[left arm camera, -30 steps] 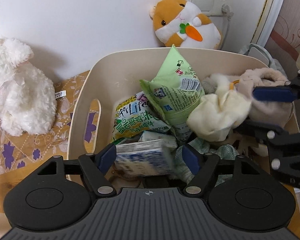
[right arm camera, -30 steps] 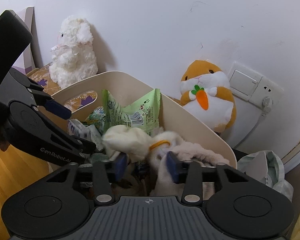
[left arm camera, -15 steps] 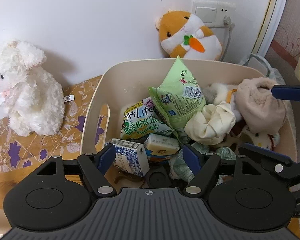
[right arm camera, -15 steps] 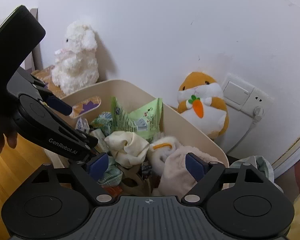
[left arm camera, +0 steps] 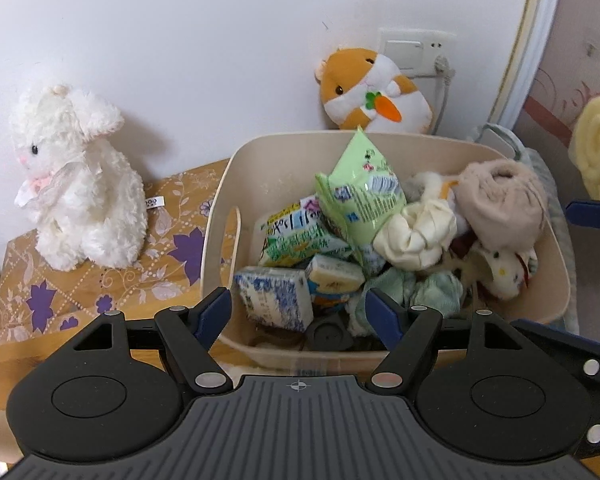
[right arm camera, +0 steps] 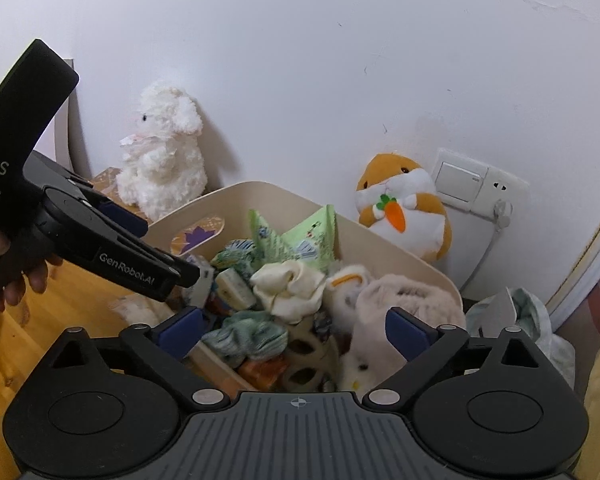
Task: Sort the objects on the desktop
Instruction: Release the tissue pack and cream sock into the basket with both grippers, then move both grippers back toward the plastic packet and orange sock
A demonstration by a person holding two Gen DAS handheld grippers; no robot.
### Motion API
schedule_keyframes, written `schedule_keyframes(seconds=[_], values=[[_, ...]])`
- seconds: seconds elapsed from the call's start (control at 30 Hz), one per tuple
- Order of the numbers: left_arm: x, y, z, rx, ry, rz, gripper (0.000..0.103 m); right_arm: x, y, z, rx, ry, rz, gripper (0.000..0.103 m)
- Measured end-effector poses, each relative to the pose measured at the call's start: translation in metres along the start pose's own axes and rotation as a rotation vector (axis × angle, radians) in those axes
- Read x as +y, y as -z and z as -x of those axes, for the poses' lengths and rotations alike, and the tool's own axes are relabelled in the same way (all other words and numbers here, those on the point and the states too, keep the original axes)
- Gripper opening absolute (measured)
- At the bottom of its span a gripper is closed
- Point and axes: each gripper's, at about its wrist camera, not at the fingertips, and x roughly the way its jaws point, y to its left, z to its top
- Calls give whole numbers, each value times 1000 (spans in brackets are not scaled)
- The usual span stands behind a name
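Backing both empty, wide-open grippers — left gripper (left arm camera: pixel 299 312), right gripper (right arm camera: pixel 296 332), jaws just opened — clear of the bin (left arm camera: pixel 256 160); lift straight, avoid snagging the socks (right arm camera: pixel 288 288).

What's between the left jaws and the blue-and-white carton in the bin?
Nothing visible. The left gripper hangs open above the beige bin's near rim, and the blue-and-white carton lies uncovered just beyond its fingertips, with a small banana-print carton against its right side.
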Motion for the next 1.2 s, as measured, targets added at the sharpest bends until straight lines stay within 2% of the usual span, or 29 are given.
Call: schedule_keyframes(seconds=[0.27, 0.67, 1.2], values=[[18, 24, 5, 13, 14, 17, 75, 22, 23, 12, 15, -3, -30, 103], [26, 63, -10, 99, 37, -56, 75, 44, 58, 13, 86, 21, -107, 103], [38, 90, -49, 217, 97, -107, 75, 74, 90, -27, 219, 36, -161, 103]])
